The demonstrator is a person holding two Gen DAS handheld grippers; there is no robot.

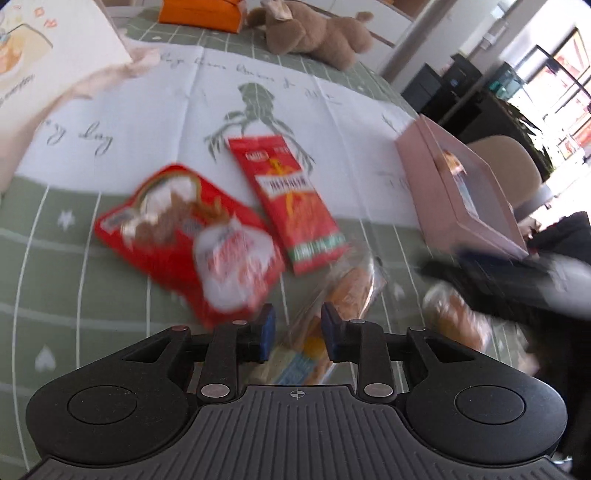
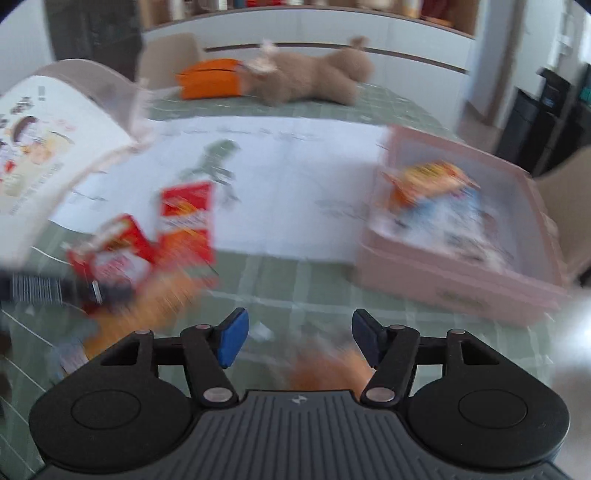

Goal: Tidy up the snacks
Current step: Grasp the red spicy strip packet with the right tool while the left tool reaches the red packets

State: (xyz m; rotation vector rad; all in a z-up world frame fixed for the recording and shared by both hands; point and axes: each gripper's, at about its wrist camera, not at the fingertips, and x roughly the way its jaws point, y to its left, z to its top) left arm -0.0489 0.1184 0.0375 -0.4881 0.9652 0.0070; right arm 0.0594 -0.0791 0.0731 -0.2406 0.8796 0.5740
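In the left wrist view my left gripper (image 1: 297, 326) sits over a clear-wrapped bread pack (image 1: 343, 291), jaws on either side of it with a gap showing. A wide red snack bag (image 1: 188, 240) and a narrow red packet (image 1: 291, 203) lie just ahead. A second wrapped bread (image 1: 458, 317) lies right, under my right gripper (image 1: 517, 273). In the blurred right wrist view my right gripper (image 2: 297, 339) is open above that orange bread (image 2: 325, 373). The pink box (image 2: 461, 280) holds a snack bag (image 2: 436, 192).
A brown plush toy (image 1: 314, 33) and an orange box (image 1: 201, 13) lie at the table's far side. A white printed bag (image 1: 48, 48) stands at the far left. A green checked tablecloth (image 1: 74, 295) covers the table. The pink box (image 1: 461, 195) is at the right.
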